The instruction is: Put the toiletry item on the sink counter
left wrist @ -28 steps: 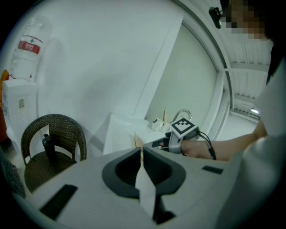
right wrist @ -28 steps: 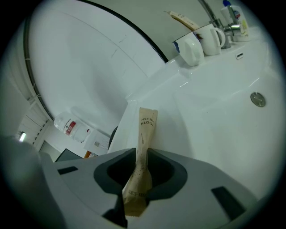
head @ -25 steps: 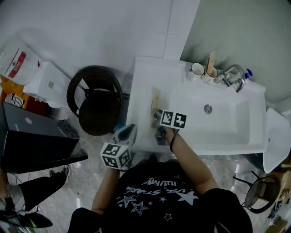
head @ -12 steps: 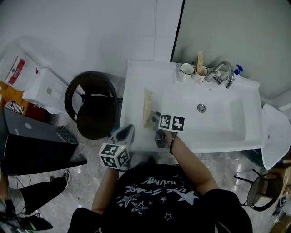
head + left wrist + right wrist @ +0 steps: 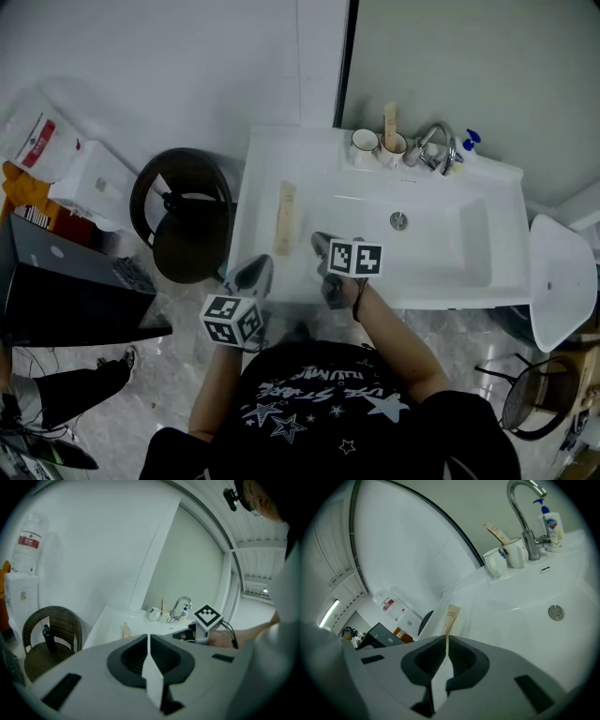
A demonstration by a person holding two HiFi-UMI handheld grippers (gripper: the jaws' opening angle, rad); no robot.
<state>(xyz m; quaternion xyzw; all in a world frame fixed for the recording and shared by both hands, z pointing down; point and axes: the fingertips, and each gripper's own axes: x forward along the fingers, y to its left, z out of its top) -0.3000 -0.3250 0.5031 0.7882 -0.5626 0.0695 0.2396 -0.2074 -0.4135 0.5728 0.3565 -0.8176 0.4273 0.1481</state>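
The toiletry item, a flat beige tube (image 5: pixel 285 217), lies on the left wing of the white sink counter (image 5: pixel 260 178); it also shows as the tube (image 5: pixel 451 617) and the tube (image 5: pixel 125 631). My right gripper (image 5: pixel 319 240) hovers at the counter's front edge, right of the tube and clear of it. Its jaws are closing, almost together, with nothing between them, as the right gripper (image 5: pixel 446 637) shows. My left gripper (image 5: pixel 262 262) hangs in front of the counter, below the tube, shut and empty, also seen as the left gripper (image 5: pixel 148 637).
Two mugs (image 5: pixel 376 144), one holding a stick-like item, a faucet (image 5: pixel 433 142) and a soap bottle (image 5: pixel 469 141) line the back of the basin (image 5: pixel 441 244). A dark wicker chair (image 5: pixel 183 211) stands left of the counter. Further left are a water dispenser (image 5: pixel 89 178) and a black case (image 5: pixel 66 295).
The right gripper let go of the tube and drew back toward the person; the tube now lies free on the counter. The left gripper has hardly moved. The view has shifted.
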